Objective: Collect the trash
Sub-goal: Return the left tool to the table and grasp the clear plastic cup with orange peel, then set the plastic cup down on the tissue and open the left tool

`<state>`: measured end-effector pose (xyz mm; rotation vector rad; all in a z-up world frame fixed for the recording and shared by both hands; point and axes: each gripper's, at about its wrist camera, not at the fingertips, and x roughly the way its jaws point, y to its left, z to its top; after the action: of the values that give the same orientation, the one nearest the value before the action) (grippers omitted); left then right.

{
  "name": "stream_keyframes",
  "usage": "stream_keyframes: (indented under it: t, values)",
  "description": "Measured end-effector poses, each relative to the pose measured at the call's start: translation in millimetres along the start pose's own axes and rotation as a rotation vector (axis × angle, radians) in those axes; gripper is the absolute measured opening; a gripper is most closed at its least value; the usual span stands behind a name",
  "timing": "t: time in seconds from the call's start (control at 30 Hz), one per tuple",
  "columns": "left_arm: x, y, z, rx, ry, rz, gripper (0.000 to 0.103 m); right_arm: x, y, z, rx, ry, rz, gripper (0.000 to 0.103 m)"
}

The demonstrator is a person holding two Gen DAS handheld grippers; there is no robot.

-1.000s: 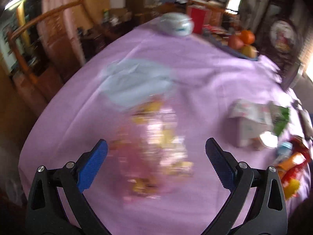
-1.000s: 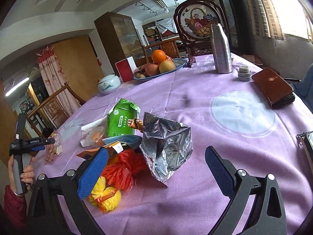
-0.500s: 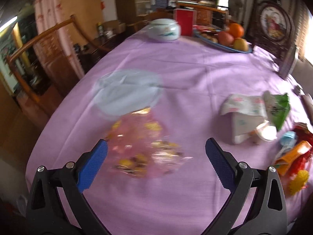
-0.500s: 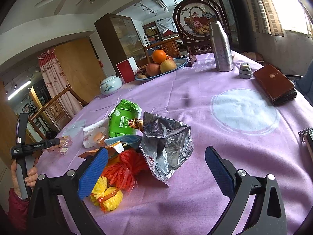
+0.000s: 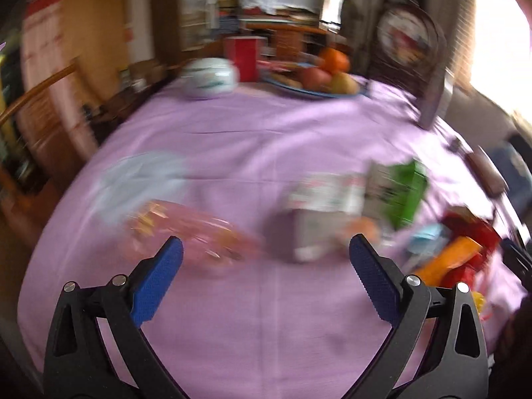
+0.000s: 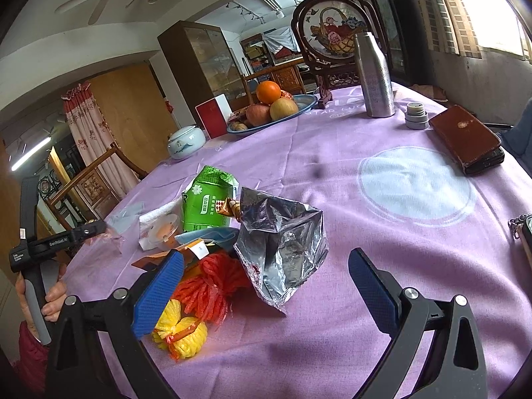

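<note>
Crumpled foil bag [image 6: 282, 249], green packet [image 6: 207, 204] and red-and-yellow mesh netting [image 6: 202, 294] lie clustered on the purple tablecloth [image 6: 365, 206]. Both the right gripper [image 6: 266, 282] and left gripper [image 5: 266, 266] hover empty, jaws wide apart. A blue dish [image 6: 304, 103] behind holds an orange [image 6: 268, 92] and apples; a steel flask [image 6: 374, 76] stands nearby.

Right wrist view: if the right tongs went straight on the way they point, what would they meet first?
Most likely the crumpled silver foil bag, lying just ahead between the open right tongs. The red mesh net sits left of that line. Depth is uncertain.
</note>
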<state>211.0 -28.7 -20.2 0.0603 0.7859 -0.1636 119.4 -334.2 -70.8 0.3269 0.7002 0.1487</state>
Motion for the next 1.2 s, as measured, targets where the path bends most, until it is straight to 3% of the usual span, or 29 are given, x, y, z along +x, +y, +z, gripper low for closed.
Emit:
stream_keyframes:
  t: [0.17, 0.33, 0.5, 0.57, 0.8, 1.03, 1.1, 1.2]
  values:
    - [45, -53, 7, 0.063, 0.136, -0.103, 0.096, -1, 0, 1, 0.000, -0.007, 0.010, 0.098]
    - [75, -62, 13, 0.035, 0.203, -0.139, 0.094, 0, -2, 1, -0.001, -0.009, 0.028, 0.098]
    - [88, -44, 17, -0.027, 0.240, -0.177, 0.063, 0, -4, 2, 0.005, -0.009, 0.044, 0.098]
    - [82, -37, 16, -0.028, 0.234, -0.189, 0.056, 1, -5, 2, 0.007, -0.010, 0.046, 0.098]
    - [48, 9, -10, -0.056, 0.218, -0.131, 0.056, 2, -5, 2, 0.002, -0.005, 0.047, 0.098]
    - [30, 30, -35, -0.094, 0.195, -0.122, 0.056, 0, 4, -3, 0.010, 0.008, 0.025, 0.098]
    - [30, 29, -36, -0.091, 0.185, -0.113, 0.056, 0, 14, -5, 0.005, 0.017, 0.059, 0.098]
    - [30, 28, -36, -0.091, 0.172, -0.121, 0.060, 4, 48, -7, -0.100, 0.033, 0.067, 0.097]
